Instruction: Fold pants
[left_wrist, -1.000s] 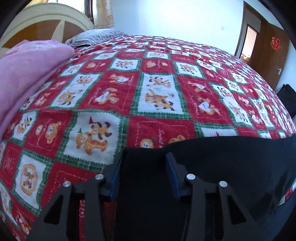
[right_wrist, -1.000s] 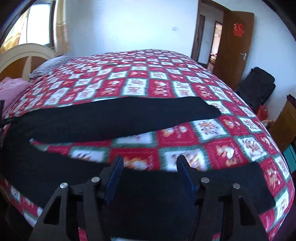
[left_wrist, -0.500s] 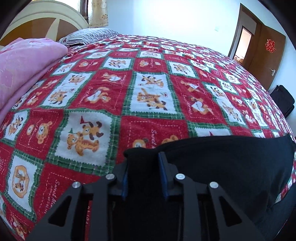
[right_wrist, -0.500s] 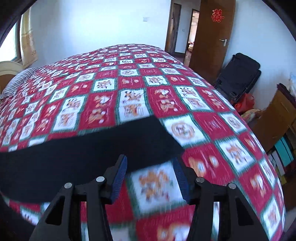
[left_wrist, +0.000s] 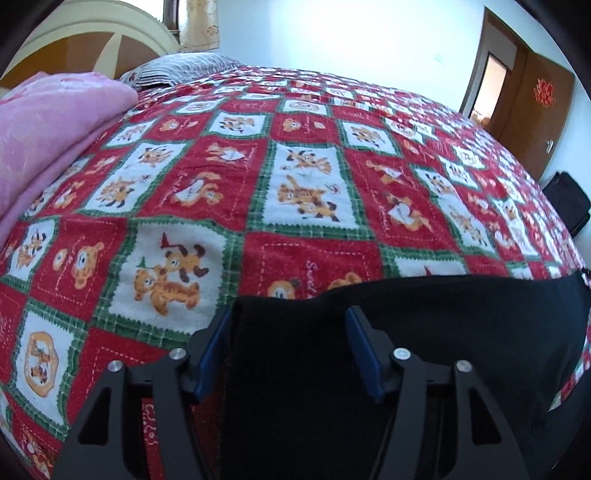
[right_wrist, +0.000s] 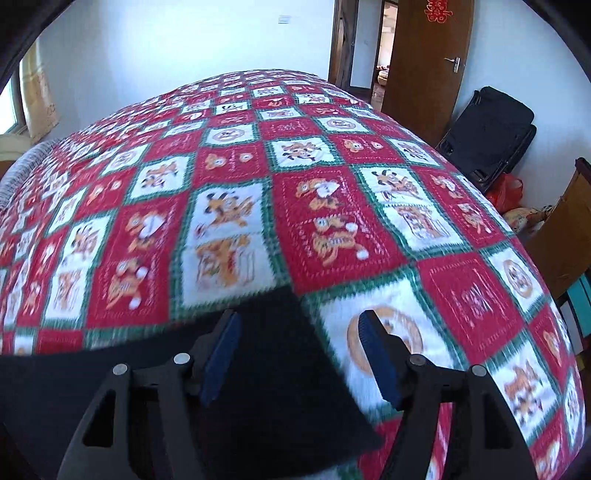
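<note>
1. The black pants (left_wrist: 406, 369) are lying across the bed (left_wrist: 295, 184), their long axis running left to right.
2. The left gripper (left_wrist: 290, 347), jaws spread, is being held over one end.
3. The right gripper (right_wrist: 299, 354), jaws also spread, is being held over the other end's corner.

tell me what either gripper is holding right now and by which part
Nothing is held. The left gripper and the right gripper are both open over the black pants.
</note>
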